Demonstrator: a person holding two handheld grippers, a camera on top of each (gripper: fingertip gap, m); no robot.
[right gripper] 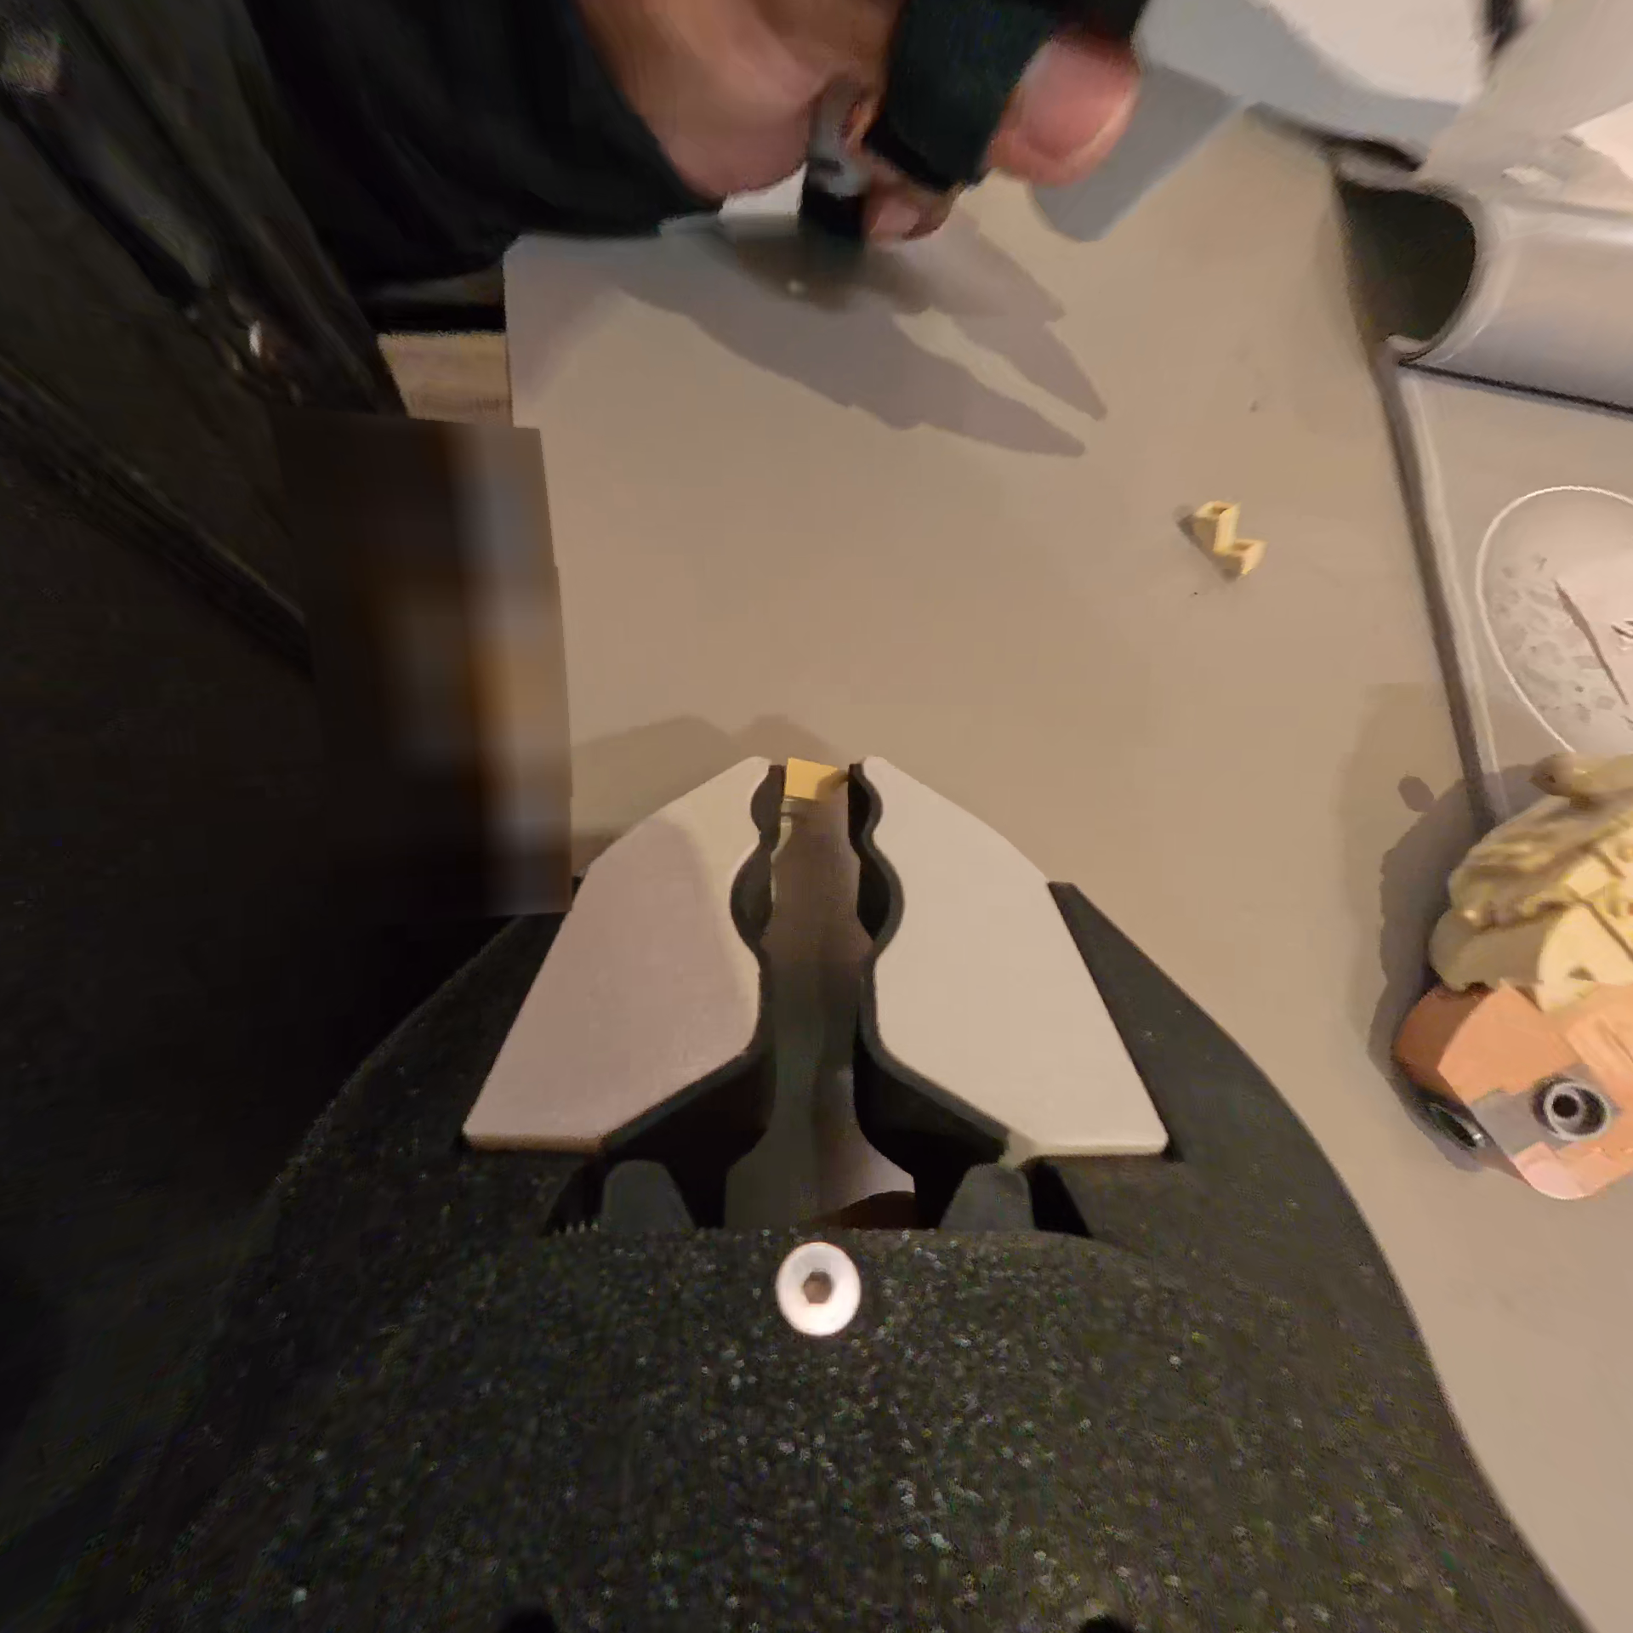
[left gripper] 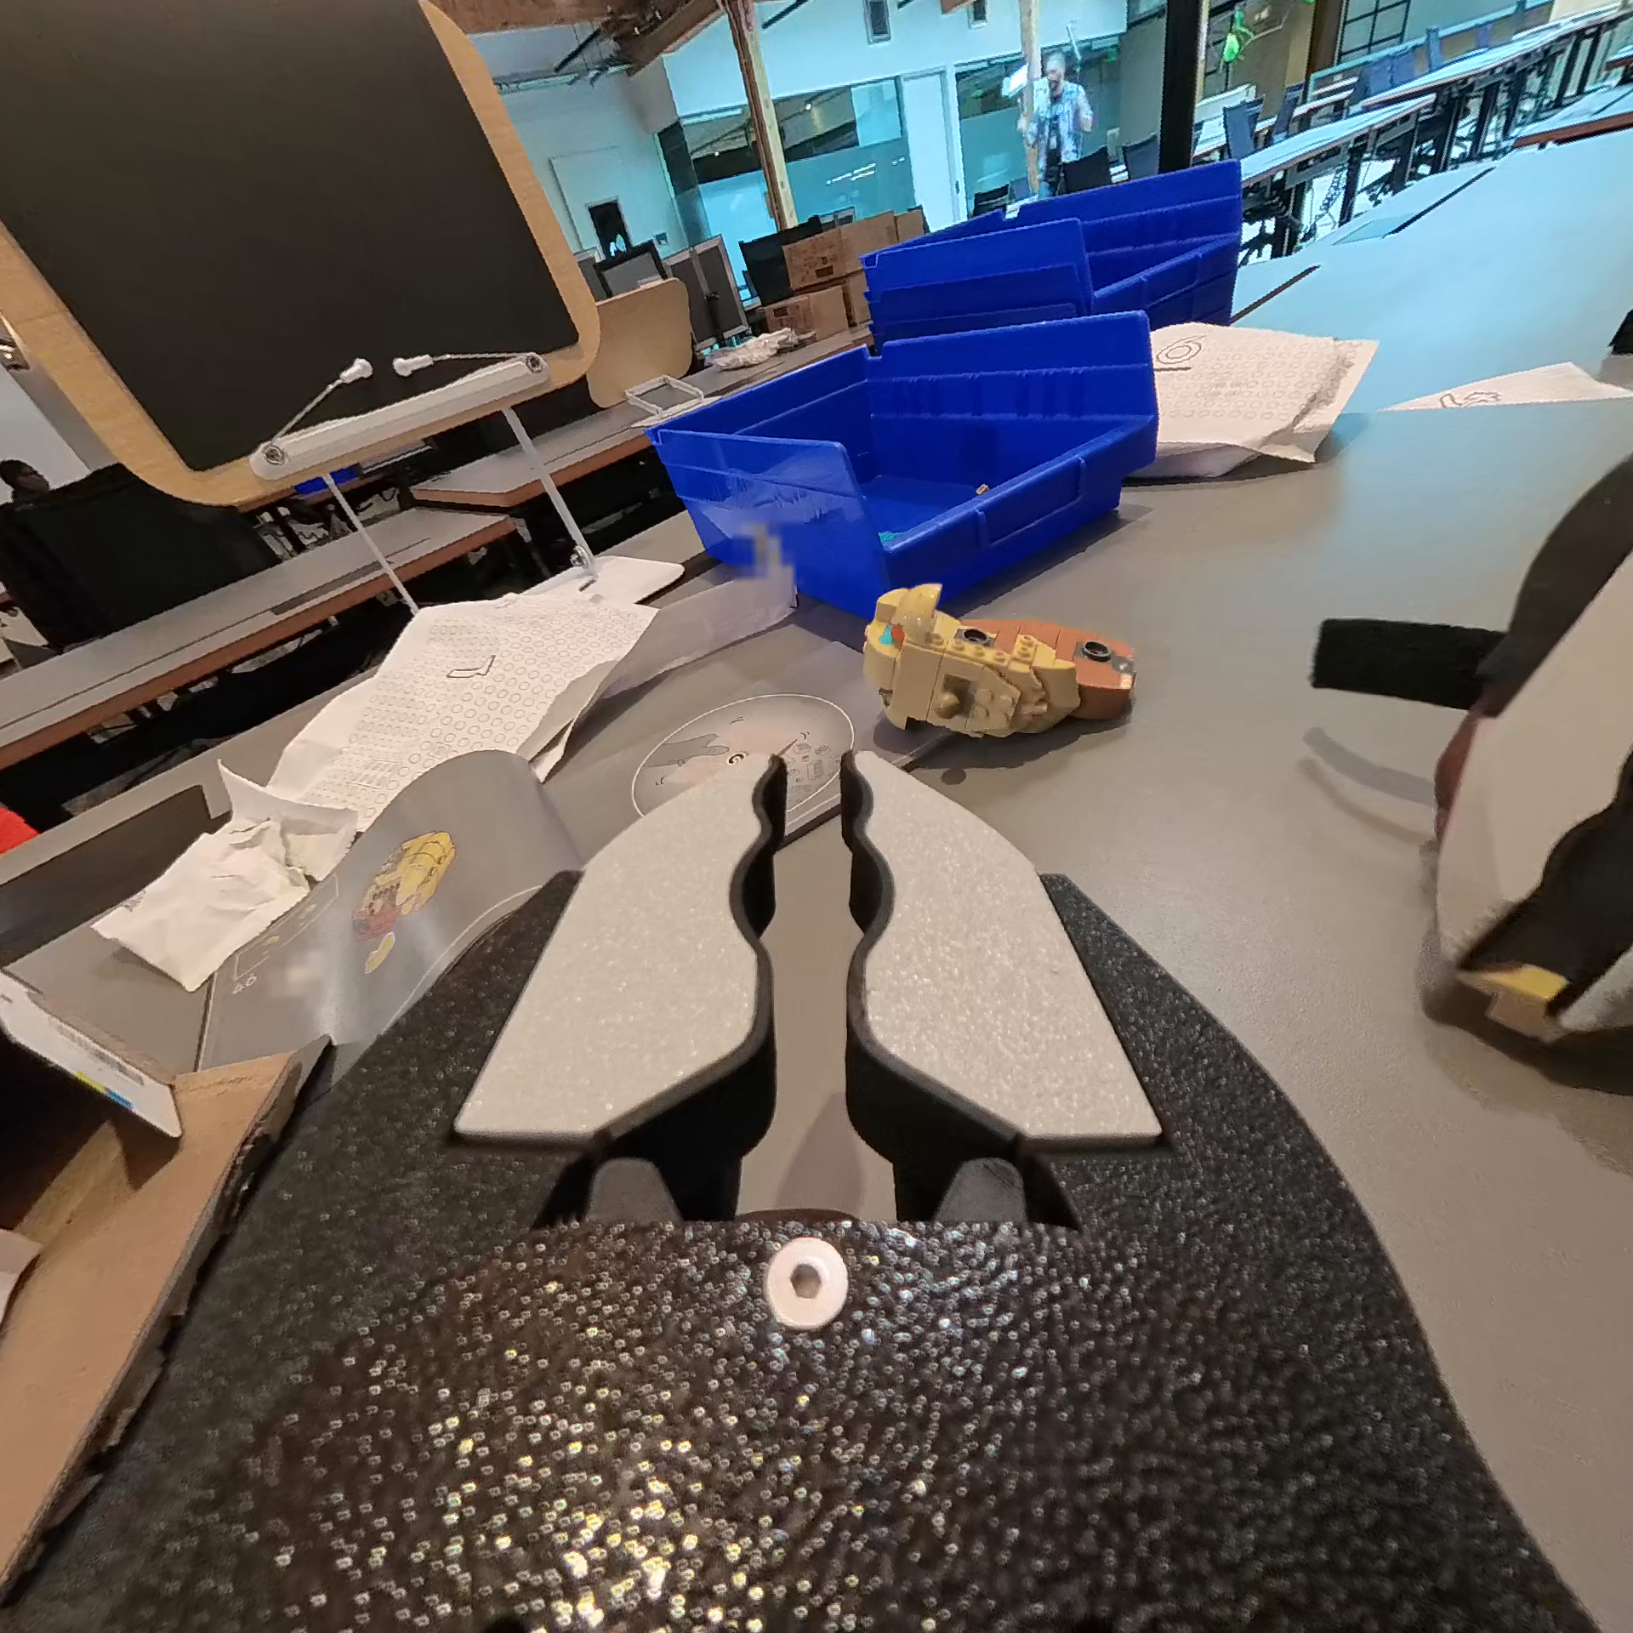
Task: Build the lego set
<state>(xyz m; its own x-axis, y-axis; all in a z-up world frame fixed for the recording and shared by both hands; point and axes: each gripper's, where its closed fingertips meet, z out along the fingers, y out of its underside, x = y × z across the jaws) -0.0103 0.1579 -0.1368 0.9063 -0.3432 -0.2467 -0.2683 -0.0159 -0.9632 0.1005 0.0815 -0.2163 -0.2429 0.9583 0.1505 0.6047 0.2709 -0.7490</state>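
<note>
Tan brick (right gripper: 811,781) pinched at right gripper (right gripper: 813,786) fingers' tips | left gripper (left gripper: 813,778) fingers slightly parted, bare

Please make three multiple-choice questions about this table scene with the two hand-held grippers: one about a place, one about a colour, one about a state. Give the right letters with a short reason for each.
1. Where does the brick model lie?
A. inside a bin
B. on the grey table, in front of the nearest blue bin
C. on the cardboard box

2. What colour is the small brick between the tips of the right gripper?
A. tan
B. blue
C. red

3. How is the left gripper?
A. shut on a brick
B. holding paper
C. open, with nothing between its fingers

Answers:
1 B: the left wrist view shows it lying on the tabletop before the bin.
2 A: the right wrist view shows a tan piece at the fingertips.
3 C: only table and booklet show through the gap.
</note>
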